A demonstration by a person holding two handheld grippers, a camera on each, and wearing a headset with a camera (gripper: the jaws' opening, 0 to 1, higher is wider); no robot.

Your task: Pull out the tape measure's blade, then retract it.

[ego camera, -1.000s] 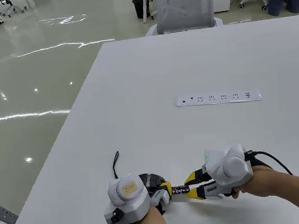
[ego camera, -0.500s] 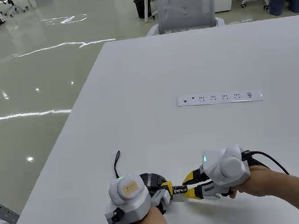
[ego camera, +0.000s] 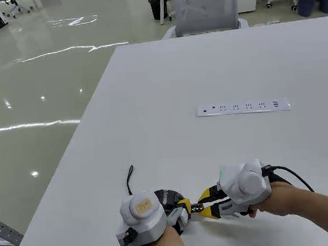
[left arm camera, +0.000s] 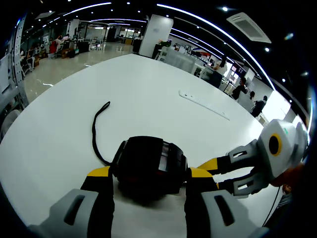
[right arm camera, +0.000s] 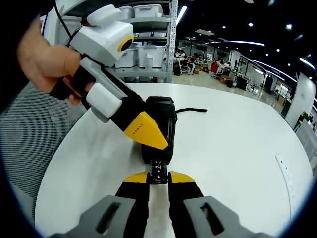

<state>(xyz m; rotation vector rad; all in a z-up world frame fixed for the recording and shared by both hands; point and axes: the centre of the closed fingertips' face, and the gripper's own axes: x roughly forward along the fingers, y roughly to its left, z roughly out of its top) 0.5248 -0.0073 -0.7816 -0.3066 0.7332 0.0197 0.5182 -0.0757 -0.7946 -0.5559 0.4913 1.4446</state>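
**Head view:** We find the tape measure (ego camera: 167, 199) near the front edge of the white tabletop (ego camera: 205, 70), toward its left corner. It lies well apart from the power strip (ego camera: 243, 107).

**Left gripper view:** We see the left gripper (left arm camera: 148, 174) clamped across the tape measure's black case. The wrist cord (left arm camera: 96, 134) lies loose on the tabletop.

**Right gripper view:** We see the right gripper (right arm camera: 158, 177) pinched together on the tip of the blade (right arm camera: 157, 168). The blade stands just out of the case mouth.
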